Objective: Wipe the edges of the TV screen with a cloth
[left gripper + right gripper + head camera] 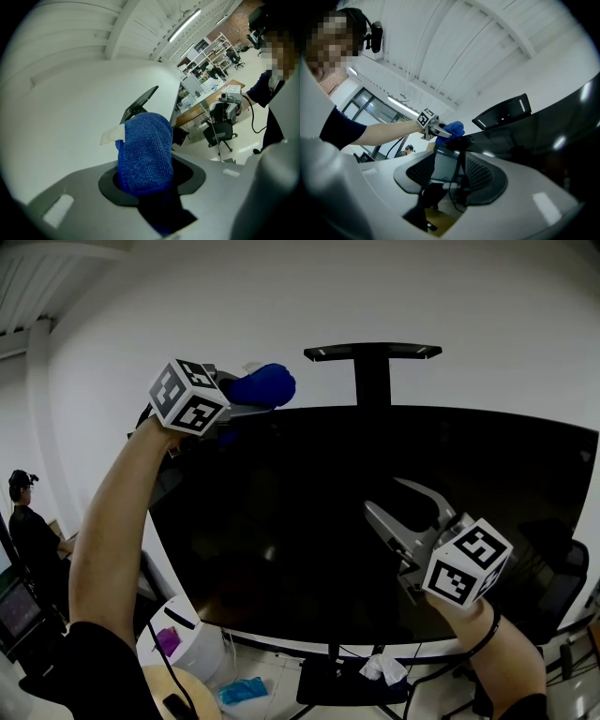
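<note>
The TV screen [309, 512] fills the middle of the scene, a wide dark panel whose long axis runs left to right. Its top edge starts near the upper left corner and slopes slightly down toward the right in the head view. A black stand [372, 357] rises behind that top edge against the white wall.

The left arm [112, 540] reaches up and far to that upper left corner. There the left gripper [234, 409] has its jaws pressed together on a bunched blue cloth [262, 385]. In the left gripper view the cloth [144, 150] bulges out past the jaws as a rounded wad, pointing at the wall and the stand. The screen's edge does not show in that view. The right gripper view shows the wad right at the corner, but I cannot tell whether it touches the frame.

The right gripper [384, 495] hangs in front of the lower right part of the screen, jaws apart with nothing between them, well away from the cloth.

The left gripper is therefore the one placed to wipe. From the wad, the top edge lies just below and runs off to the right. The left side edge drops down from the same corner. A stroke along either edge probably needs the wad brought onto the frame first. A small white tag [112, 135] sticks out of the cloth on its left.
</note>
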